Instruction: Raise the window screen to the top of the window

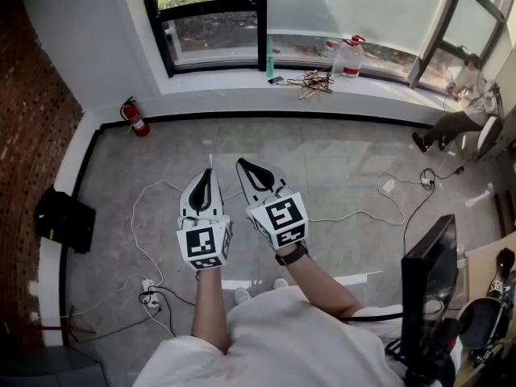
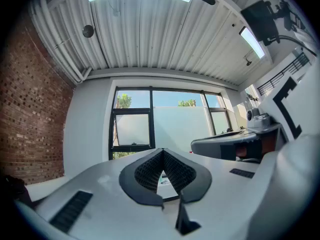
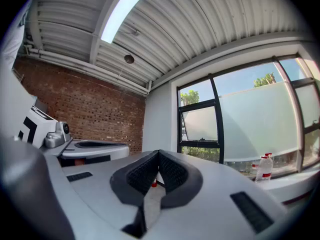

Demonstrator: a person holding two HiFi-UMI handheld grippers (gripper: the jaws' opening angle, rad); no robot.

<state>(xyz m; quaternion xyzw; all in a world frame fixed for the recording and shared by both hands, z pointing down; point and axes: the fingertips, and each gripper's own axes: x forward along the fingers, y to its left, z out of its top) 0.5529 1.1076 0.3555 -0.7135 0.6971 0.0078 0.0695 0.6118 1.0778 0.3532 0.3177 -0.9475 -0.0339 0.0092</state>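
Observation:
The window (image 1: 258,22) spans the far wall, several steps away across the floor. Its pale frosted screen (image 1: 355,6) covers the wide middle pane; in the left gripper view the screen (image 2: 180,126) leaves a strip of sky above it, and it shows again (image 3: 255,124) in the right gripper view. My left gripper (image 1: 211,170) and right gripper (image 1: 240,162) are held side by side above the floor, pointing at the window. Both the left gripper (image 2: 162,151) and the right gripper (image 3: 159,153) are shut with nothing between their tips.
On the sill (image 1: 234,79) stand a green bottle (image 1: 270,55), a clear bottle (image 1: 351,56) and tangled cables (image 1: 310,79). A fire extinguisher (image 1: 135,118) stands at the left corner. A black bag (image 1: 64,216), a power strip (image 1: 151,297), a monitor (image 1: 427,272) and a seated person (image 1: 459,119) surround me.

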